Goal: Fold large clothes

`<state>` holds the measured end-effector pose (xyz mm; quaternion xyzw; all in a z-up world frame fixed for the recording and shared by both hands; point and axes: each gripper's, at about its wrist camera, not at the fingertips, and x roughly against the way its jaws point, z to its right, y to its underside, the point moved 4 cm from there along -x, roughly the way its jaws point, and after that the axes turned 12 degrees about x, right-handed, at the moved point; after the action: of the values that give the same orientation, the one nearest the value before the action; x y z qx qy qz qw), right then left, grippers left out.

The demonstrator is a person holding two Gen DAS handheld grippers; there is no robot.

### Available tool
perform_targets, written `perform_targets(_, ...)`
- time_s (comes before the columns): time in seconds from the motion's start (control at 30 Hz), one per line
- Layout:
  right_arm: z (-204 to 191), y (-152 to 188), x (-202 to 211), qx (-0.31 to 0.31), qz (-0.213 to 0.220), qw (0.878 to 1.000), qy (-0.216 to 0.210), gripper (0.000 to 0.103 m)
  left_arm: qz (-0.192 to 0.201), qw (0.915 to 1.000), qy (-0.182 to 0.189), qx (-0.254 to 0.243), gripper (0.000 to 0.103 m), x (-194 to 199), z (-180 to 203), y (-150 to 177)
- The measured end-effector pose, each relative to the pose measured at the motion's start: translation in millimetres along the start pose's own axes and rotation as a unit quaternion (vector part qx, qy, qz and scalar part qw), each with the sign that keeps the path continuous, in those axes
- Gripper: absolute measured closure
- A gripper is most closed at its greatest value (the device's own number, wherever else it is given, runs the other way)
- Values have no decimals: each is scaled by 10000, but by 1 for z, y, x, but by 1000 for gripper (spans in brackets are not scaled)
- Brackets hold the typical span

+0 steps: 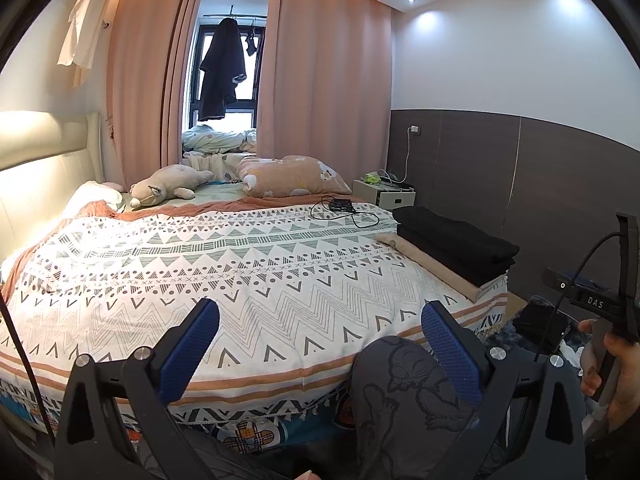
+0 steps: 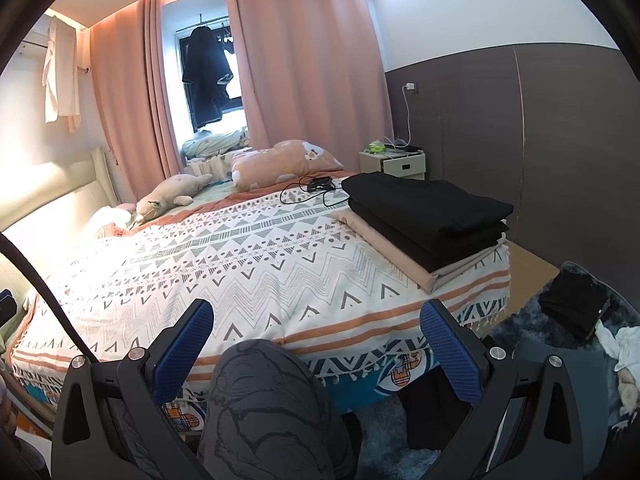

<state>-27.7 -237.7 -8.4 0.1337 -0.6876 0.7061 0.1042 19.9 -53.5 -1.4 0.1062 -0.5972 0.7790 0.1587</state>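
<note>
A stack of folded clothes, black pieces (image 1: 456, 242) (image 2: 428, 208) on a beige one (image 1: 436, 266) (image 2: 392, 248), lies on the right corner of the bed. The patterned bedspread (image 1: 224, 264) (image 2: 224, 264) holds no unfolded garment. My left gripper (image 1: 320, 312) stands open over the bed's near edge, nothing between its blue pads (image 1: 188, 348). My right gripper (image 2: 318, 312) is open too, held low before the foot of the bed and empty. A dark garment (image 2: 572, 308) lies on the floor at the right.
A person's knee in grey printed trousers (image 1: 400, 392) (image 2: 264, 400) is close below both grippers. A hand (image 1: 616, 364) holds the other device at right. A plush toy (image 1: 168, 186), a pillow (image 1: 292, 176), a black cable (image 1: 344, 210) and a nightstand (image 1: 384, 194) lie beyond.
</note>
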Motion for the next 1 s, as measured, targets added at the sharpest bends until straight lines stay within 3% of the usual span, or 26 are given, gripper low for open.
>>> perform_targets(1.0, -8, 1, 5, 55, 25, 10000, -74, 0, 195, 9998, -51, 32, 0, 14, 1, -3)
